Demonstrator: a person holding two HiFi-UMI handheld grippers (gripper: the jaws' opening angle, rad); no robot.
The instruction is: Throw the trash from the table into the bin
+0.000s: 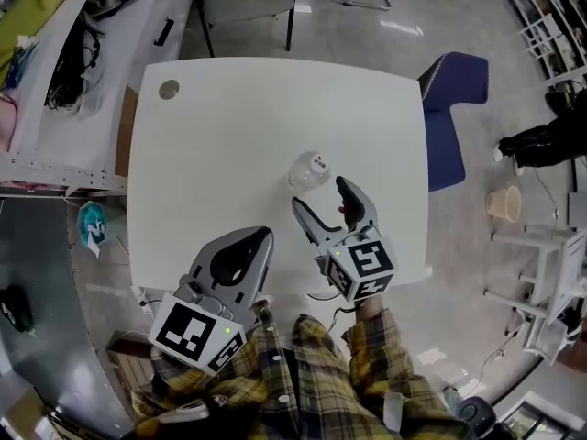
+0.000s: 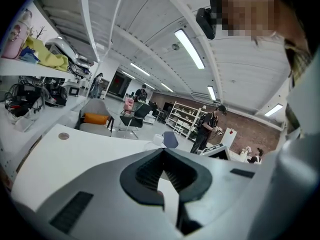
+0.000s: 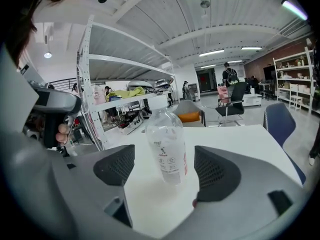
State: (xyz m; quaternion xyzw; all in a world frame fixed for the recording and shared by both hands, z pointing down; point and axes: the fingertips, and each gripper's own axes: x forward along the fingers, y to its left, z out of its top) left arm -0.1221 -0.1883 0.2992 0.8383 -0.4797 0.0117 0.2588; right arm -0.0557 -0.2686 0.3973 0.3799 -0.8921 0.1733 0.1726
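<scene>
Clear bottle (image 3: 168, 145), label print unreadable

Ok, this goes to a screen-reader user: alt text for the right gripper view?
A clear plastic bottle stands upright on a white table, just ahead of the right gripper, whose jaws are open and touch nothing. Behind stand shelves.

My three views.
Head camera looks steeply down on the table (image 1: 229, 136); both gripper views skim across it, the right near the bottle (image 3: 167, 144).
</scene>
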